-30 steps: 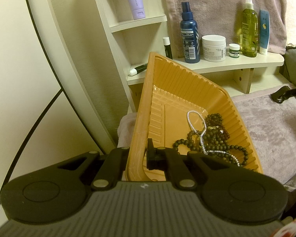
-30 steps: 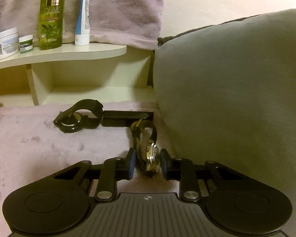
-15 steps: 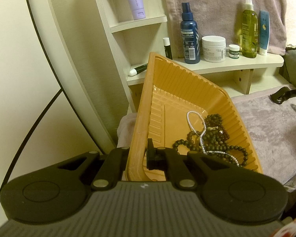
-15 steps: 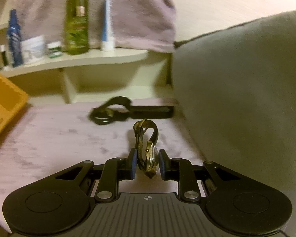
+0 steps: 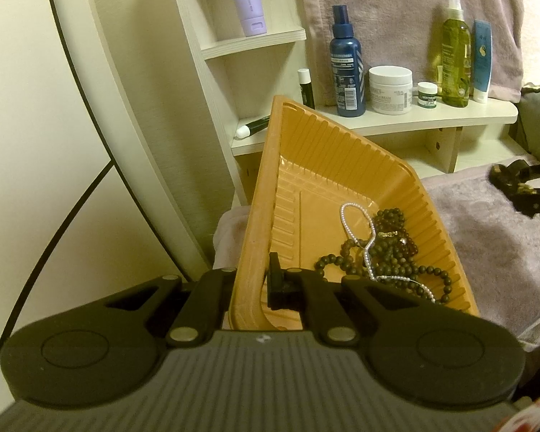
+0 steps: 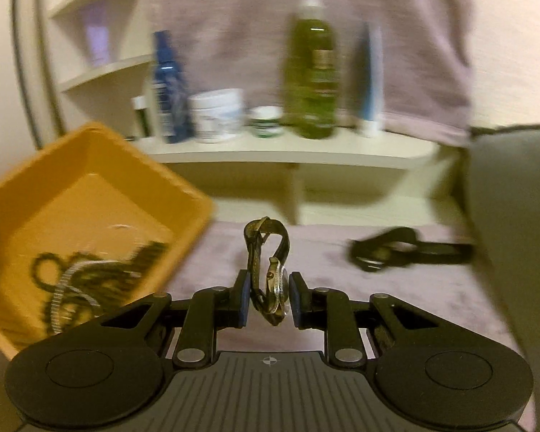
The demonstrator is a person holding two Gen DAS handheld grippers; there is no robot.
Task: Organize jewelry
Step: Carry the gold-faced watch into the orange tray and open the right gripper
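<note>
My left gripper (image 5: 252, 284) is shut on the near left rim of the orange tray (image 5: 266, 194) and holds it tilted. Inside lie a pearl strand (image 5: 369, 248) and dark bead necklaces (image 5: 396, 252). My right gripper (image 6: 268, 300) is shut on a gold wristwatch (image 6: 271, 280) with a dark strap, lifted above the lilac towel (image 6: 414, 295). The tray (image 6: 100, 151) is at the left of the right wrist view, blurred. A black watch (image 6: 388, 252) lies on the towel to the right; it also shows in the left wrist view (image 5: 518, 176).
A pale wooden shelf (image 5: 396, 122) behind carries a blue bottle (image 5: 345, 68), white jar (image 5: 390, 90), small green jar (image 5: 427, 95), green spray bottle (image 5: 455, 54) and blue tube (image 5: 482, 61). A grey cushion (image 6: 514, 223) stands at the right. A round mirror frame (image 5: 90, 82) is left.
My right gripper has lifted the gold watch off the towel and swung left toward the orange tray. The left gripper and tray have stayed still.
</note>
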